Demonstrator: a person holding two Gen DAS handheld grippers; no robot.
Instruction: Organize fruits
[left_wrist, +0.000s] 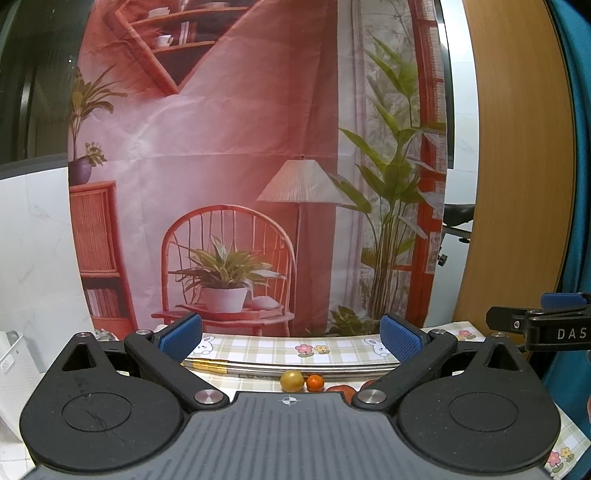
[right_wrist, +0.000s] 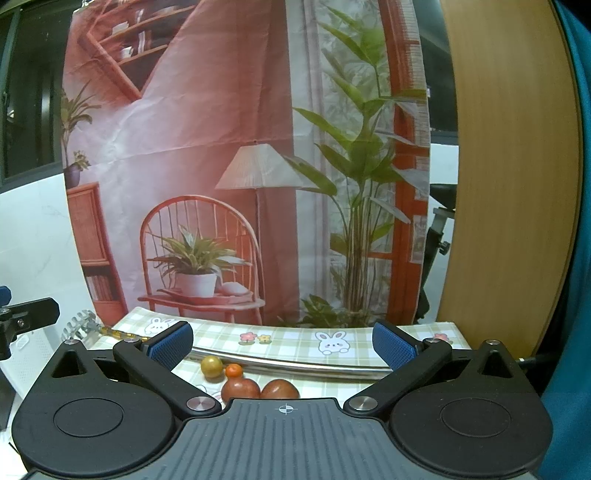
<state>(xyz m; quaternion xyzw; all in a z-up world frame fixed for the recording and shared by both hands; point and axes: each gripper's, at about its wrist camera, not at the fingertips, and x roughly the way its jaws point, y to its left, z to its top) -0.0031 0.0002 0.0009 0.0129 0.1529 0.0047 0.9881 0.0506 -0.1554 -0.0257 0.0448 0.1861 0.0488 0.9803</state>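
Two reddish fruits (right_wrist: 260, 389) (likely soft-skinned) sit nearest — round, light, prone to roll; both grippers' fingers (right_wrist: 393, 345) spread wide, empty — grasp mid-body.

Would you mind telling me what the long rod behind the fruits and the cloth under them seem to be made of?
The rod looks like polished metal, probably steel: silvery, with mirror-like streaks, and a gold-coloured section toward its left end. The tablecloth looks like printed fabric or vinyl, matte, with checks, rabbits and flowers; which one I cannot tell.

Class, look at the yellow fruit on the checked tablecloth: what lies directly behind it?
A long metal rod lies across the tablecloth behind the yellow fruit. Whether they touch cannot be told; the gripper bodies cover the table nearer the camera.
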